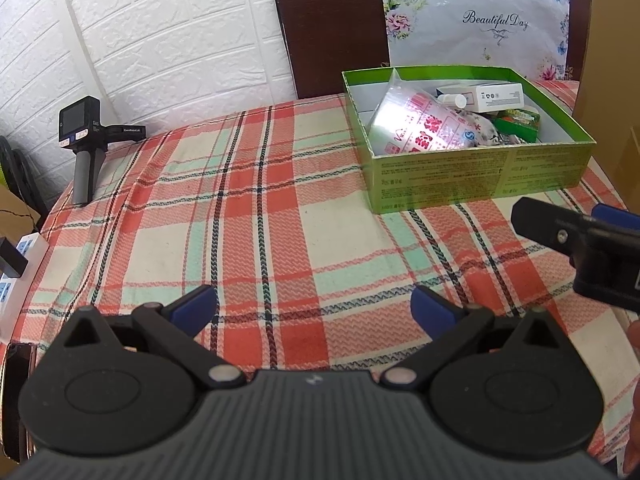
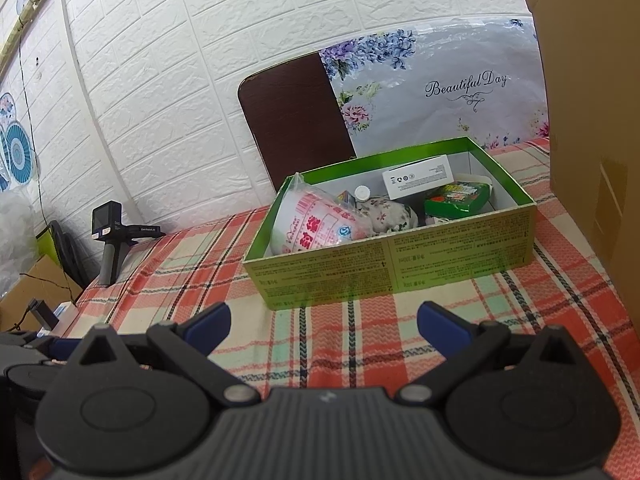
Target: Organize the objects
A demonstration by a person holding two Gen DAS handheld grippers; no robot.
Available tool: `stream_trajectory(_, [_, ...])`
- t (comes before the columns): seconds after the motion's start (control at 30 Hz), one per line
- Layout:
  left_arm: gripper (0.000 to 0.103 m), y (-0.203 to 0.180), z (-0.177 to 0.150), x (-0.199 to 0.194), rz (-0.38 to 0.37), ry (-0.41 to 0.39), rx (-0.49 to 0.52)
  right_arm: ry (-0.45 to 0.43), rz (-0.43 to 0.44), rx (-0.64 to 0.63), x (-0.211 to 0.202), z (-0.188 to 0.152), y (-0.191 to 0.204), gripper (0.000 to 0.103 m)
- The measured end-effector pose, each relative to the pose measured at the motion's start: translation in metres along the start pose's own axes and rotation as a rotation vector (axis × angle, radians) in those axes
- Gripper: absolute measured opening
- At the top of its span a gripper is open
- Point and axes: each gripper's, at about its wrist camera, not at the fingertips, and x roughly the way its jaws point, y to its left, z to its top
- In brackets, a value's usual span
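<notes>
Left wrist view: left claw (image 1: 312,308) spread wide, blue fingertips (image 1: 196,304) well apart and clamped on nothing, hovering over bare plaid cloth on the bench (image 1: 248,216). Green box (image 1: 472,176) at about one o'clock from that claw, well apart, long axis running left to right across the view. Already inside it: a clear printed bag (image 1: 420,124) leaning at the near left, a white carton (image 1: 492,96) at the back, a small white-capped bottle (image 1: 452,100) and a green packet (image 1: 520,120) toward the right. Right claw (image 1: 560,236) in from three o'clock, nearer the box's front wall; spread of its jaws not readable from here. Right wrist view: right claw (image 2: 324,320) likewise open and empty, with the green box (image 2: 400,264) near at twelve o'clock, front wall broadside and long axis again left to right, tilted slightly up at the right. Same bag (image 2: 320,224), carton (image 2: 420,178) and green packet (image 2: 456,200) visible inside, plus a flowered cloth bundle (image 2: 388,212) in the middle. Nothing loose seen on the cloth between claws and box. A spare handheld camera unit (image 2: 110,228) standing at ten o'clock by the wall, well apart. Judged from this: sorting looked close to finished, and for any further reach into the box, the right claw the nearer and squarer of the two.
</notes>
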Motion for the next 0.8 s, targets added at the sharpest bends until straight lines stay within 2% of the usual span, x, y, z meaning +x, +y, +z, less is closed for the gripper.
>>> stream_trajectory(0.53, [0.103, -0.0018, 0.0007, -0.0002, -0.010, 0.002, 0.001, 0.001, 0.000, 0.002, 0.0011, 0.0004, -0.0016, 0.103])
stream_trajectory(0.8, [0.103, -0.0041, -0.0004, -0.0050, -0.021, -0.033, 0.019, 0.003, 0.001, 0.003, 0.0015, -0.0001, -0.0022, 0.103])
